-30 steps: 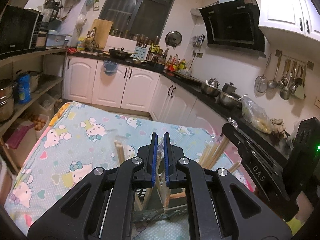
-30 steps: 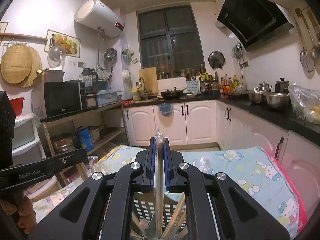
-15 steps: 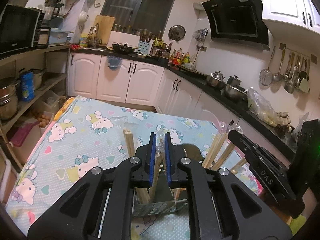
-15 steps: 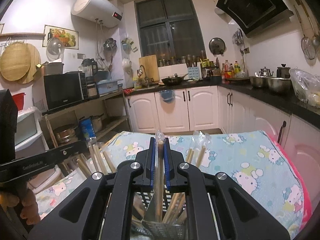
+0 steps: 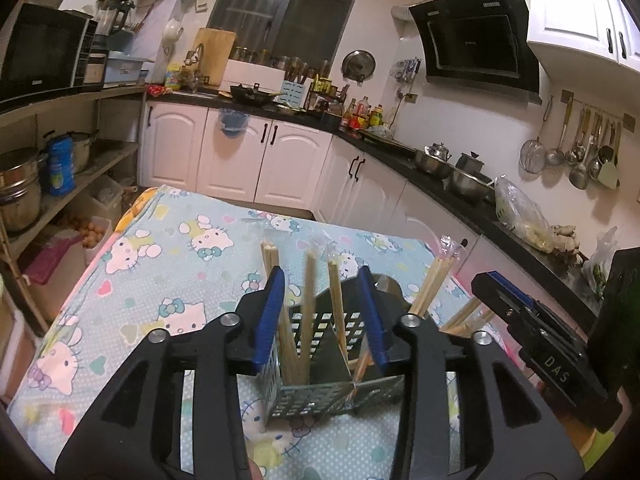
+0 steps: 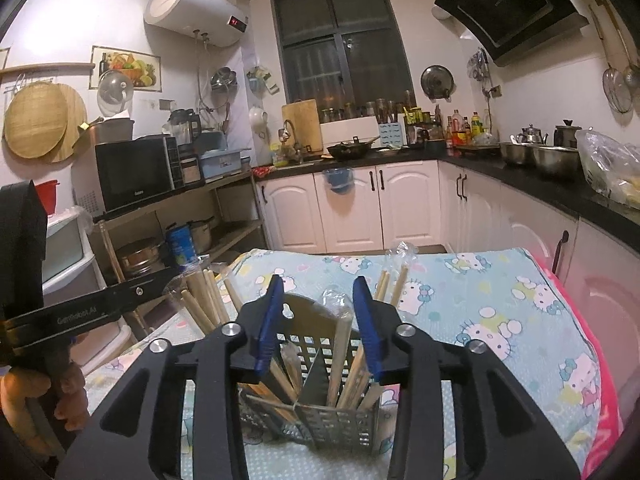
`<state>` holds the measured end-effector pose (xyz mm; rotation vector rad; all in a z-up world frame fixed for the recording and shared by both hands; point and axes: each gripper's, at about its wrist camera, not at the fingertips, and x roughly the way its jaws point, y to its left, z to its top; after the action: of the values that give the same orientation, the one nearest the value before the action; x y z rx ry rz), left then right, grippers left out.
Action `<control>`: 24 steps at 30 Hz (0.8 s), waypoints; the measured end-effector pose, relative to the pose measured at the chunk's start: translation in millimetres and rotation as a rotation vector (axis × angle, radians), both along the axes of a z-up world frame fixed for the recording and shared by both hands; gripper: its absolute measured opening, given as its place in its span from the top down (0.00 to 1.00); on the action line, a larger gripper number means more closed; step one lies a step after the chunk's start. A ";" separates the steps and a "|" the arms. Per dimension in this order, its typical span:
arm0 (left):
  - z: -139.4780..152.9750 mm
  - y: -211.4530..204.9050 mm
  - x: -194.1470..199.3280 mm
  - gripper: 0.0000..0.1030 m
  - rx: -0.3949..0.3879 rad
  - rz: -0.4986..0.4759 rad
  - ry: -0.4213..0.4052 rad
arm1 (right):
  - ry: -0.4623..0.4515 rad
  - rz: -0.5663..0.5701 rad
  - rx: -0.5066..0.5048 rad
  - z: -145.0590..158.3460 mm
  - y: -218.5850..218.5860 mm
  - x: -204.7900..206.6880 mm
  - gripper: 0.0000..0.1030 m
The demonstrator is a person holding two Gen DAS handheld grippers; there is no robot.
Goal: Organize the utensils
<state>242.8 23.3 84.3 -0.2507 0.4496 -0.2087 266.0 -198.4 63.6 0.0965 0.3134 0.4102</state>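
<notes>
Two black grippers with blue finger pads work over one perforated grey metal utensil holder point(image 5: 316, 396) that stands upright on a table covered by a light-blue cartoon-cat tablecloth point(image 5: 160, 264). Nearest the left wrist camera, the left gripper point(image 5: 320, 312) has its jaws opening; wooden chopsticks point(image 5: 307, 300) stand between the pads in the holder's compartments, and the pads do not press on them. The right gripper point(image 6: 318, 322) also has its jaws opening, with a plastic-wrapped wooden chopstick point(image 6: 340, 344) upright between its pads and clear of both. A metal divider splits the holder into compartments, each holding leaning chopsticks. In the left view, the right gripper's black body crosses the lower right edge and blocks part of the table's right side. In the right view, the left gripper's arm enters from the left, held by a person's hand point(image 6: 24, 392). Beyond the table stand white cabinet doors point(image 5: 240, 152) under a black countertop point(image 6: 540, 188) carrying steel bowls point(image 6: 552, 158) and bottles. Farther back are a black microwave point(image 6: 136, 170) on an open shelf, a dark window point(image 6: 340, 56), and a black range hood point(image 5: 476, 40).
</notes>
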 end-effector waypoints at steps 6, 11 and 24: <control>-2.2 1.7 -8.6 0.55 -0.003 0.008 0.010 | 0.000 -0.001 -0.001 2.7 -3.8 -11.2 0.55; -4.4 3.5 -19.8 0.43 -0.007 0.014 0.027 | 0.006 -0.002 -0.010 2.1 -8.8 -25.2 0.50; -21.5 3.8 -50.5 0.21 0.014 0.029 0.055 | 0.015 -0.012 -0.045 -9.8 -17.3 -60.7 0.40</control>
<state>192.2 27.0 62.8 -0.2493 0.5016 -0.1709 205.3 -215.7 53.9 0.0572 0.3366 0.3900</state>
